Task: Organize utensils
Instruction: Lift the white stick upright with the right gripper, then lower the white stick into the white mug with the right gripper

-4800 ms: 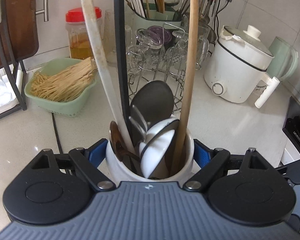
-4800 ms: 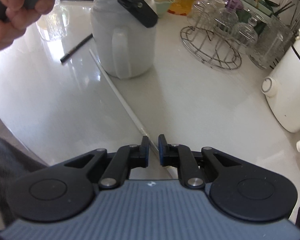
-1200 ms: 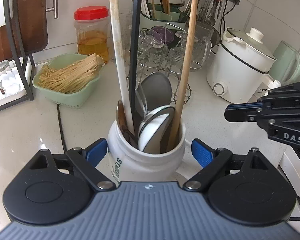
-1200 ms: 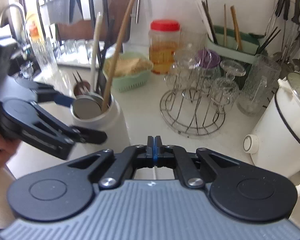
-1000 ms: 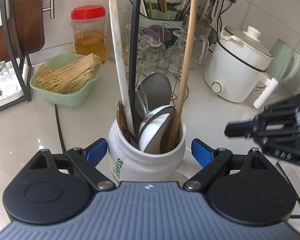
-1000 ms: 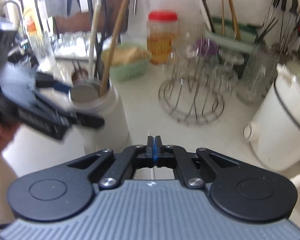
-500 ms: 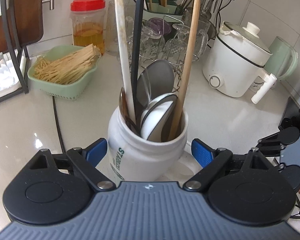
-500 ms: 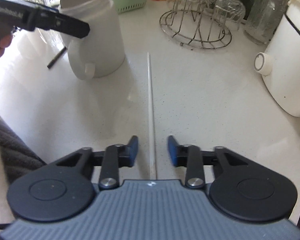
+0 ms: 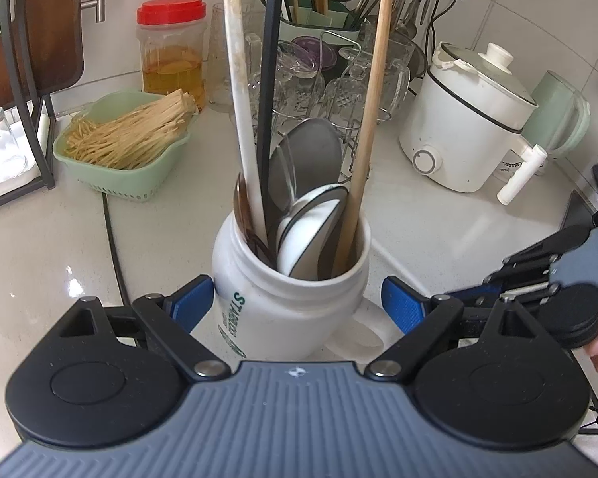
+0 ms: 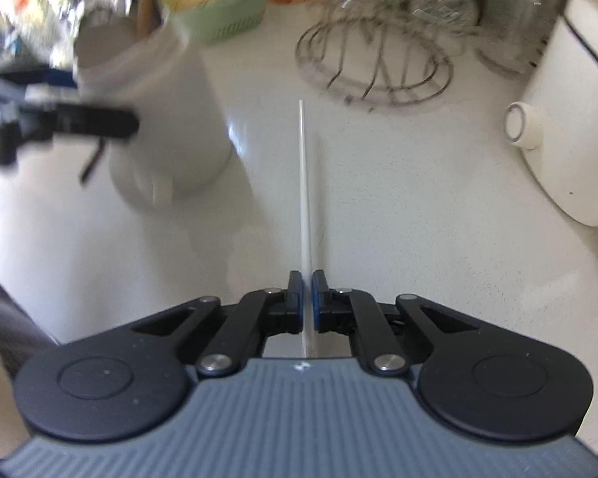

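A white mug (image 9: 299,318) stands on the counter with several long utensils in it: a white handle (image 9: 239,79), a black handle (image 9: 269,79), a wooden handle (image 9: 372,79) and ladle bowls. My left gripper (image 9: 297,296) is open around the mug; its left pad lies against the wall and its right pad stands just clear. A thin white chopstick (image 10: 303,183) lies on the counter and points away. The jaws of my right gripper (image 10: 307,294) are closing, with the pads pressed on the chopstick's near end. The mug (image 10: 171,119) is to the left of it, blurred.
A green basket (image 9: 139,183) of dry noodles and a red-lidded jar (image 9: 171,59) stand at the back left. A wire glass rack (image 10: 374,71) is behind the mug, and a white cooker (image 9: 466,119) and green kettle (image 9: 558,119) are on the right. A black cable (image 9: 113,247) crosses the counter.
My right gripper came down over the counter, opened around the white chopstick, then closed on it. In the left wrist view the mug now leans a little; the right gripper sits lower.
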`<state>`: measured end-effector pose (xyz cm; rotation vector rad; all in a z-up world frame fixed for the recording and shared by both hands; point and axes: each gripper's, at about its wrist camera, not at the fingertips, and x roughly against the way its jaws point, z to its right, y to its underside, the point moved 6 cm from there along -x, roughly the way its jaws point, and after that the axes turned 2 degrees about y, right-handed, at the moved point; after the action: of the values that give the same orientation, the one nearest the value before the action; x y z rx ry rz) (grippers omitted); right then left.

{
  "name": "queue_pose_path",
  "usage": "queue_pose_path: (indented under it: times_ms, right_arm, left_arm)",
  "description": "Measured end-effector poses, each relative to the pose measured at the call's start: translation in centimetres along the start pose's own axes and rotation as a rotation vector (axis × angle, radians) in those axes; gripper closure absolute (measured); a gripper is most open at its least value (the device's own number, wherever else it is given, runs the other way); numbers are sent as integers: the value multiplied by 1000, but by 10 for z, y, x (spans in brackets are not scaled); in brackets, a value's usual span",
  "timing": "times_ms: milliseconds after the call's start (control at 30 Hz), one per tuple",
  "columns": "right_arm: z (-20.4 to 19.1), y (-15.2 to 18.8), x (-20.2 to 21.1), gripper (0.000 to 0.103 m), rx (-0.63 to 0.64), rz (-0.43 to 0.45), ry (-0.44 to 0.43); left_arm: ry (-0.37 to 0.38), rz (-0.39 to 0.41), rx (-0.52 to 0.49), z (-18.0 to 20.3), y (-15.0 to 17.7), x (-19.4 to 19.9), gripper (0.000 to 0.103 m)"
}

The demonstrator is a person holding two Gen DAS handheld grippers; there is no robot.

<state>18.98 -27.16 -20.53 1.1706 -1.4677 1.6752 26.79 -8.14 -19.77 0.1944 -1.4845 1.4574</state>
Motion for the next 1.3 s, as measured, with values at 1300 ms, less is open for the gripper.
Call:
queue_pose_path:
  times_ms: [1300]
  right_arm:
    - [-80,-125,112,96,-121,802,-179]
  left_arm:
    - [24,76,7,-7,-7,6,17]
